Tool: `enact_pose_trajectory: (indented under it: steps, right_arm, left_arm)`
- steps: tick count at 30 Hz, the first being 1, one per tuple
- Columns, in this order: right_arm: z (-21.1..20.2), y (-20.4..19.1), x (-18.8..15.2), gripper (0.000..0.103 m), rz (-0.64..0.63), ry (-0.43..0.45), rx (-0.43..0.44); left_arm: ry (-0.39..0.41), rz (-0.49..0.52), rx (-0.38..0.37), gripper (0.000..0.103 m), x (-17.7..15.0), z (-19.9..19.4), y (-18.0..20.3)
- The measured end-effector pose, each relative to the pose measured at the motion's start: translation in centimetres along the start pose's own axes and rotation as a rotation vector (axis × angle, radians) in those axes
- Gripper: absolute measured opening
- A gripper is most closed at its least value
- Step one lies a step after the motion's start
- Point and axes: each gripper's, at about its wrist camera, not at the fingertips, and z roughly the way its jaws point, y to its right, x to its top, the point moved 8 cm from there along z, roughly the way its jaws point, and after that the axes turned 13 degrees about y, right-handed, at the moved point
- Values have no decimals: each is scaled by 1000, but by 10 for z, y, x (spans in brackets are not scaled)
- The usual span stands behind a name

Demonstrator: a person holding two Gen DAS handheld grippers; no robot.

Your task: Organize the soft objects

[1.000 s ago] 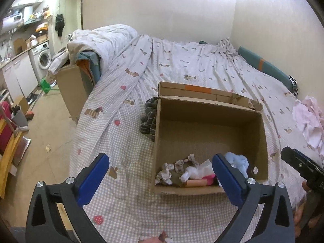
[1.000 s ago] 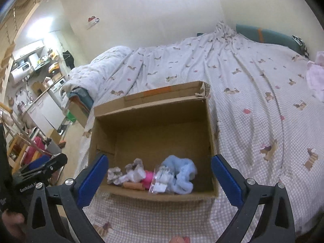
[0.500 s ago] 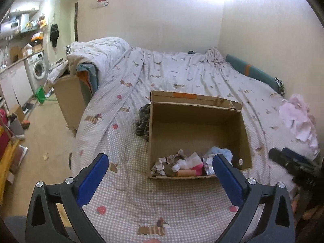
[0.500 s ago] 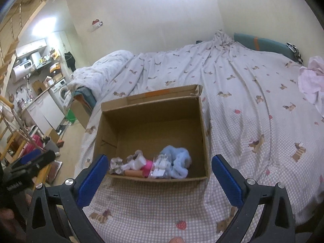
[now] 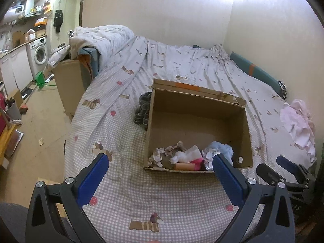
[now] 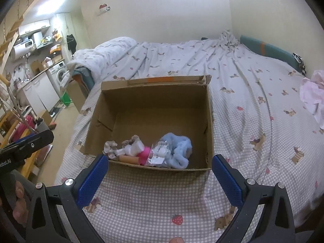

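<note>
Both grippers empty, jaws spread wide: left gripper point(image 5: 160, 179), right gripper point(image 6: 160, 179), hovering over the gingham bedsheet point(image 6: 154, 198) short of the open brown cardboard box point(image 6: 209, 121). Box sits dead ahead of both. Inside, against its near wall: beige scrunchies point(image 6: 111, 146), pink-and-white bundle point(image 6: 139, 151), fluffy light-blue cloth point(image 6: 180, 149). Loose items left: dark striped cloth point(image 5: 143, 109) touching the box's left wall, nearer the left gripper; crumpled pink garment point(image 6: 312, 97) far right, nearer the right gripper, long axis running away from camera.

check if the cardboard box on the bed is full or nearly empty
Nearly empty: the cardboard box is open-topped, with a few soft items bunched along its near wall and bare floor behind.
</note>
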Motion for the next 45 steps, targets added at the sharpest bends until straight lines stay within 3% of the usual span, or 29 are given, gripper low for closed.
enact_pose_trajectory:
  steps: [45]
  right_arm:
    - [3,7,1,103,39,-8,-6]
  left_arm:
    - [-43,12,-8,102,-15,11,6]
